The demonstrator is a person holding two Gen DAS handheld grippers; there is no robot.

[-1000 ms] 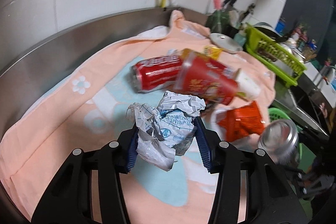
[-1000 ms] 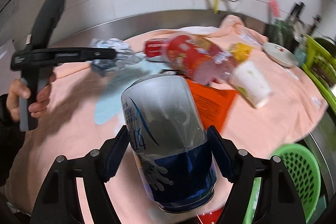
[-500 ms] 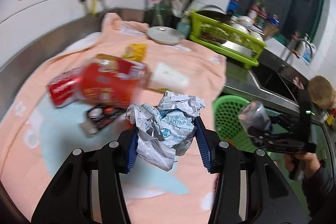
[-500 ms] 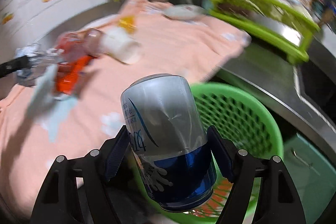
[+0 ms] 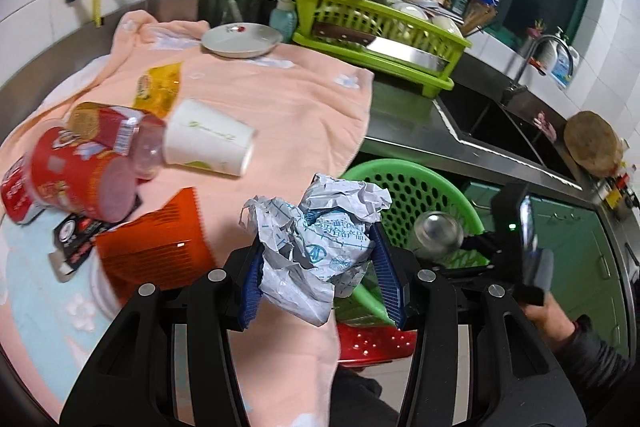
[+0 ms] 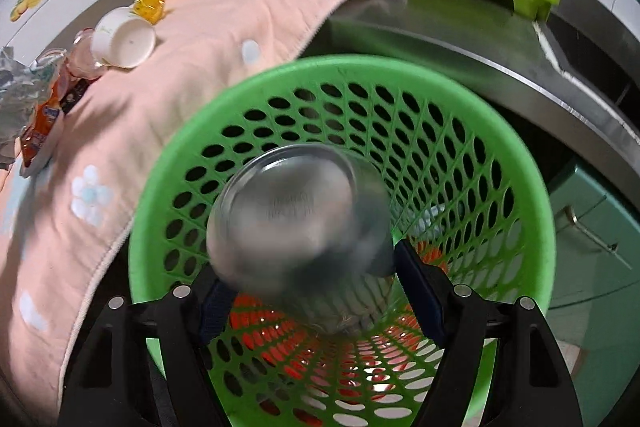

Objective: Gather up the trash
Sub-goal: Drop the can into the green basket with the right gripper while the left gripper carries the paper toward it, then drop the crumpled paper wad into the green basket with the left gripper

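Trash is at the drop-off step: two pieces are in the grippers and the rest lies on the peach towel (image 5: 280, 107) spread over the steel counter. The right gripper (image 6: 312, 291) points steeply down into the mouth of the green perforated basket (image 6: 500, 163), its blue-padded fingers pressed on the sides of a silver drink can (image 6: 298, 223) that hangs, blurred, over the basket's opening; nothing shows the can touching the basket wall. The left gripper (image 5: 320, 275) is clamped on a crumpled white-and-blue wrapper (image 5: 316, 235), held above the towel's edge with the basket just beyond it. Left to gather are a white paper cup (image 5: 208, 143) on its side, a red snack tub (image 5: 76, 175), an orange packet (image 5: 156, 243) and a yellow sachet (image 5: 156, 87). Judged from this, the next move calls for the right fingers to spread so the can falls inside the rim, then for that hand to clear away so the left can bring the wrapper over the same opening. The wrapper is light and springy, so it may cling to a pad or drift; releasing it low and well within the rim seems wise. With both hands converging on one basket, taking turns would avoid a knock.
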